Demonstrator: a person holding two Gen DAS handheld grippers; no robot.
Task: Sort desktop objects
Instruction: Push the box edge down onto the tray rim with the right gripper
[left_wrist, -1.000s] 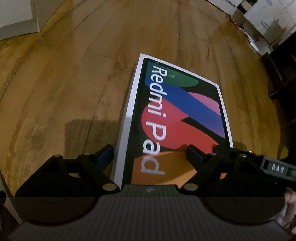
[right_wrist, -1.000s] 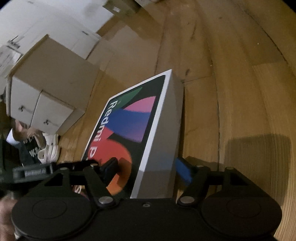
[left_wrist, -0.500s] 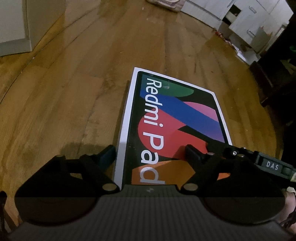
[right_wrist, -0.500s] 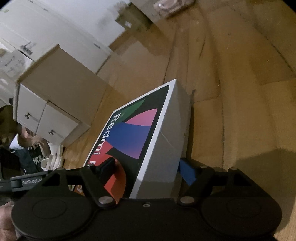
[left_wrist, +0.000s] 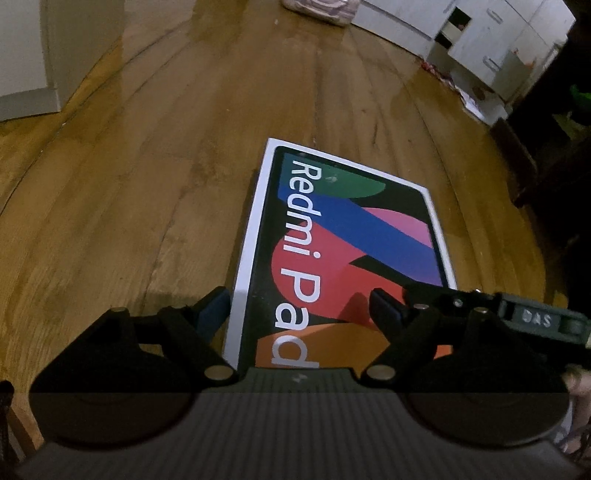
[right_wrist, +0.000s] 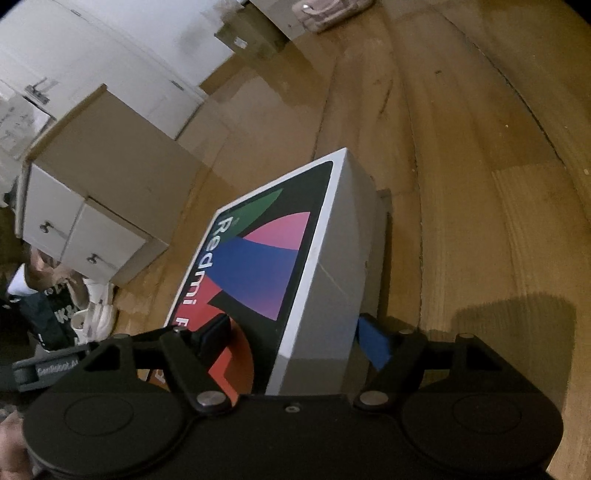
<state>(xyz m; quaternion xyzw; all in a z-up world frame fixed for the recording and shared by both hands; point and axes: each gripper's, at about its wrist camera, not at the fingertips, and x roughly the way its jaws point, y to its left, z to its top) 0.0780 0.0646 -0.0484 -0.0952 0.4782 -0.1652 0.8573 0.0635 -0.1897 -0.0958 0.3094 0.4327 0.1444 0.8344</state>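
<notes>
White-edged and printed in bright colours, the Redmi Pad box (left_wrist: 343, 254) sits between both sets of jaws: our left gripper (left_wrist: 301, 308) has its fingers spread across the near-left corner, our right gripper (right_wrist: 291, 332) straddles the grey side wall, one pad on the printed lid, the blue pad (right_wrist: 373, 341) on the outer side. Whether either truly pinches it we cannot tell. Compared with a second ago the box has tilted up from the wooden floor (left_wrist: 147, 184) and more of the room shows beyond it, so we judge the lift has begun and carrying it to its place comes next
</notes>
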